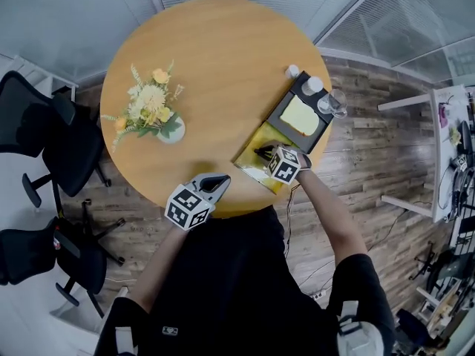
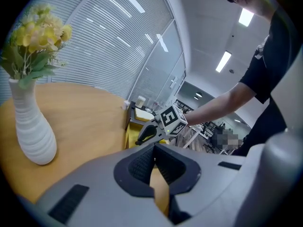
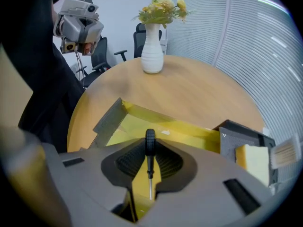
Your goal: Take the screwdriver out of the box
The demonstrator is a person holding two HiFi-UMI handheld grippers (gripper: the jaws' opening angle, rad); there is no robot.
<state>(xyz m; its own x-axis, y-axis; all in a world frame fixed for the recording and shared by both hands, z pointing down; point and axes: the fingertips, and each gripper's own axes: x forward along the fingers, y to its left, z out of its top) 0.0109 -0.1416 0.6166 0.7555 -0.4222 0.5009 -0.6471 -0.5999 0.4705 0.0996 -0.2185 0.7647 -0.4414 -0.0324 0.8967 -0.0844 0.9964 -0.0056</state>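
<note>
Yellow-lined box (image 3: 184, 129) lies open on the round wooden table (image 1: 223, 65). Right gripper (image 3: 149, 151) clamps the black-handled screwdriver (image 3: 150, 163) over the box interior. The grasp appears done; carrying it clear remains. Left gripper (image 2: 154, 162), jaws together and empty, hovers at the table edge.

Both forearms reach forward. The left gripper (image 1: 217, 179) hovers with jaws seemingly closed and empty. The right gripper (image 1: 263, 153), arm stretched further out, pinches a screwdriver (image 3: 150, 156) between its jaws.
</note>
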